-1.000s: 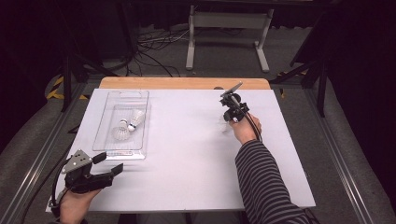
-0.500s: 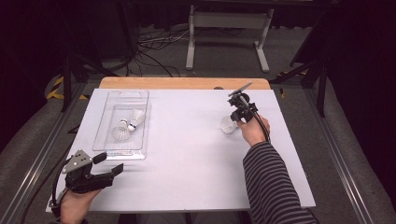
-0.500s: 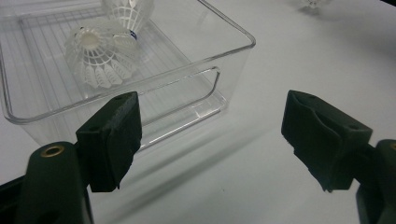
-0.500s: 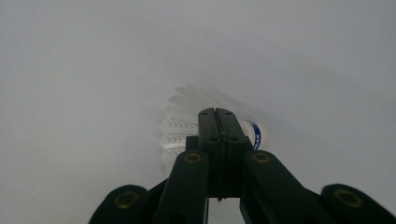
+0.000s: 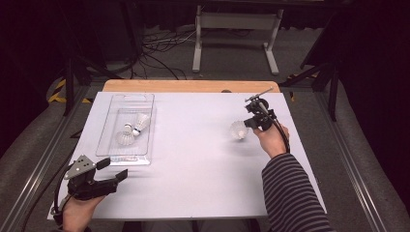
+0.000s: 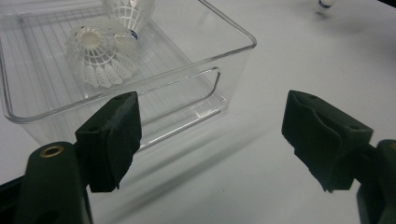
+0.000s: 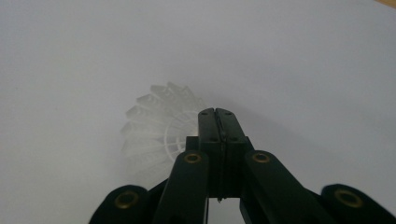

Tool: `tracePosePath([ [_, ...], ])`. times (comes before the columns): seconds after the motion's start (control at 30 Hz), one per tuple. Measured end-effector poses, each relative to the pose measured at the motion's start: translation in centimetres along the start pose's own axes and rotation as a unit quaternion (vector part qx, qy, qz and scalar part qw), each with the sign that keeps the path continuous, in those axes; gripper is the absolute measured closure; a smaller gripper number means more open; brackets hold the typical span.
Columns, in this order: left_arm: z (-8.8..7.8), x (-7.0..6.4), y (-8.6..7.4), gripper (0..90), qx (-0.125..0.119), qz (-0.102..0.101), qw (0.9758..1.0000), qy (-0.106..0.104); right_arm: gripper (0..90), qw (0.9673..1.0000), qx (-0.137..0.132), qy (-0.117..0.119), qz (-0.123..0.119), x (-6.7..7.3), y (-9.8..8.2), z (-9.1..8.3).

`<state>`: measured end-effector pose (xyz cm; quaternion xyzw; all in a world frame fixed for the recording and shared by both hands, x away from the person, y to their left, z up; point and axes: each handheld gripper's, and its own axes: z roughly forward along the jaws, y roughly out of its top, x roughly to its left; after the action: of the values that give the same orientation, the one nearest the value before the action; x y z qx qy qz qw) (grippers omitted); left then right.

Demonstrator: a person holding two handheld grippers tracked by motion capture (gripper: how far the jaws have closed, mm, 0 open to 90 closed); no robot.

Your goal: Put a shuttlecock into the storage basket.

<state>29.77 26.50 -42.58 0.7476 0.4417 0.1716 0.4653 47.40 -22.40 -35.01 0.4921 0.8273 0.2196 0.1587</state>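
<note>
Our left gripper [image 5: 115, 176] is all matte black plastic, with a grey three-cornered plate [image 5: 80, 167] bolted on top that has a few small holes in it, and a black cable [image 5: 61, 180] looping off the back. Up close, its jaws end in chunky black pads [image 6: 116, 135] with a soft rubbery look, and we can spot a brass-ringed screw hole [image 6: 51, 150] on the arm. Our right gripper [image 7: 216, 116] has the same black links with brass rivets [image 7: 260, 157], plus a thin grey rod [image 5: 258, 94] sticking out on top. Our right sleeve [image 5: 290, 193] is dark with thin light stripes.
</note>
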Motion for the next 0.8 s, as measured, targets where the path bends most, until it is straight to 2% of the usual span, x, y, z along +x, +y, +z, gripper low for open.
tracePosePath([
  [0.3, 0.0, 0.0, 0.0, 21.0, -0.002, -0.001, 1.0000, 0.001, 90.0, 0.9996, -0.013, 0.020, -0.012, 0.4, -0.7, -0.9],
  [0.8, -0.1, -0.1, 0.0, 21.0, 0.000, 0.002, 1.0000, 0.001, 90.0, 0.9970, -0.030, 0.051, -0.049, 2.5, -1.6, -2.4],
])
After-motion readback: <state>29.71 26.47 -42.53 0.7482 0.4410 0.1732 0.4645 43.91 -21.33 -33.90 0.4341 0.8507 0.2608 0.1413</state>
